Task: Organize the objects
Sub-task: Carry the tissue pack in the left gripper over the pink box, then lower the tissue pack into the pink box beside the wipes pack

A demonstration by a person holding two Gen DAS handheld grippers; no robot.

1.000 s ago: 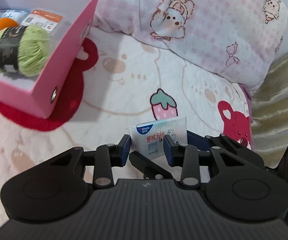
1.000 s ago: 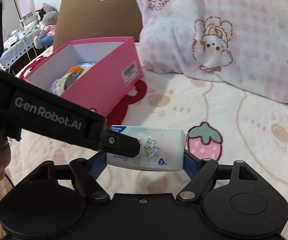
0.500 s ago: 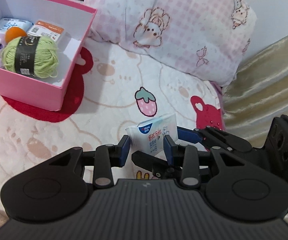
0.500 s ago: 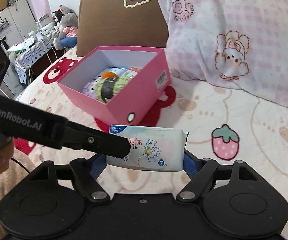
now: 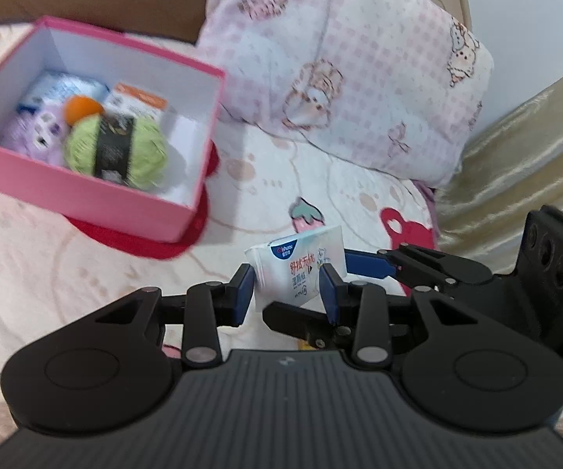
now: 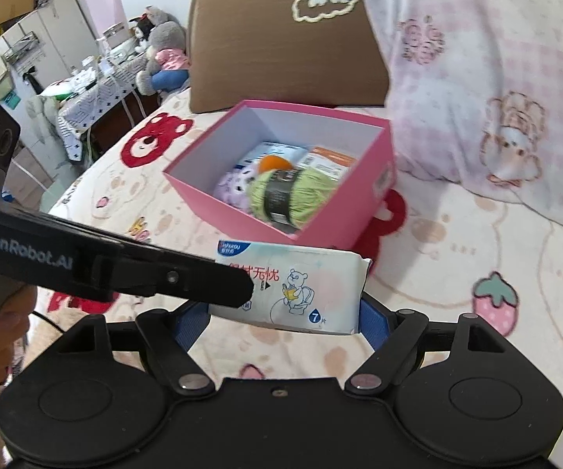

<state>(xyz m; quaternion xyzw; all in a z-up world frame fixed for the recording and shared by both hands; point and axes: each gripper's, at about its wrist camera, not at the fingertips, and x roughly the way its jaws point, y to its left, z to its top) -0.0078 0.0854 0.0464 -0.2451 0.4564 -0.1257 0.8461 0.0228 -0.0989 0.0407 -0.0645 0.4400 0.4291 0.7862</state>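
Lifted higher off the quilted bedspread [image 5: 320, 179], both grippers, left [image 5: 286, 293] and right [image 6: 283, 322], clamp the soft rectangular wipes packet [image 6: 301, 293].

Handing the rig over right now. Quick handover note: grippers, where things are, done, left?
Left gripper: shut across the short side of the wipes pack.
Right gripper: spans the same pack's long side; its jaws have just been opening a little, the pack between them. Whether its pads press on the pack I can't tell.
Pack: in the air above the bed cover, on the near side of the pink box.
Done: green yarn, an orange ball, a purple toy and two flat packets are in the box.
Left: carry the pack over the box rim, release.
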